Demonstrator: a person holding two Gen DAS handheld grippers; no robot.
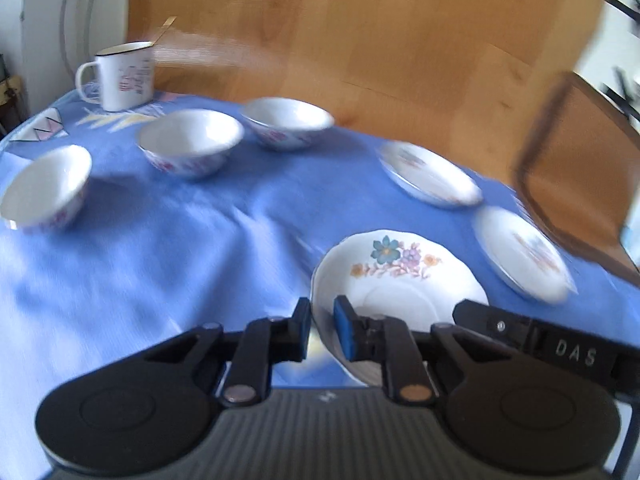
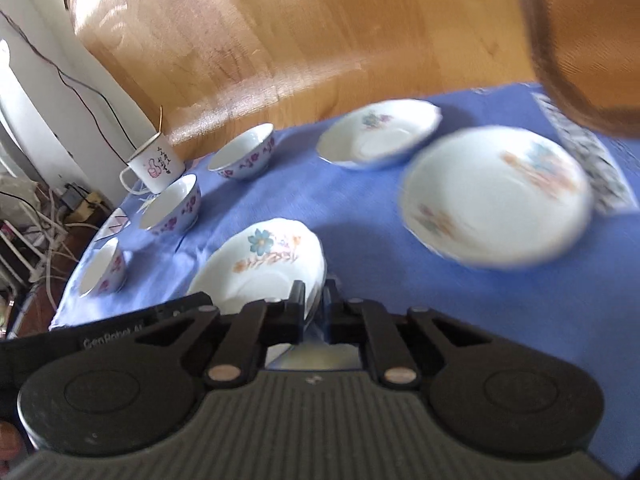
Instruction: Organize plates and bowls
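Observation:
A white plate with a blue flower and small pink blooms (image 1: 400, 280) sits near the front of the blue tablecloth (image 1: 160, 260). My left gripper (image 1: 322, 330) is shut on its left rim, which stands between the pads. In the right wrist view the same plate (image 2: 260, 268) has its right rim pinched by my right gripper (image 2: 315, 308). Two more floral plates (image 1: 430, 174) (image 1: 524, 254) lie to the right. Three white bowls with pink patterns (image 1: 46, 186) (image 1: 190, 140) (image 1: 286, 120) stand in a row at the back left.
A white enamel mug (image 1: 126, 74) with a utensil in it stands at the table's far left corner. A wooden chair (image 1: 580, 168) is close to the right edge. Wooden floor lies beyond the table, and cables run along the wall (image 2: 48, 208) on the left.

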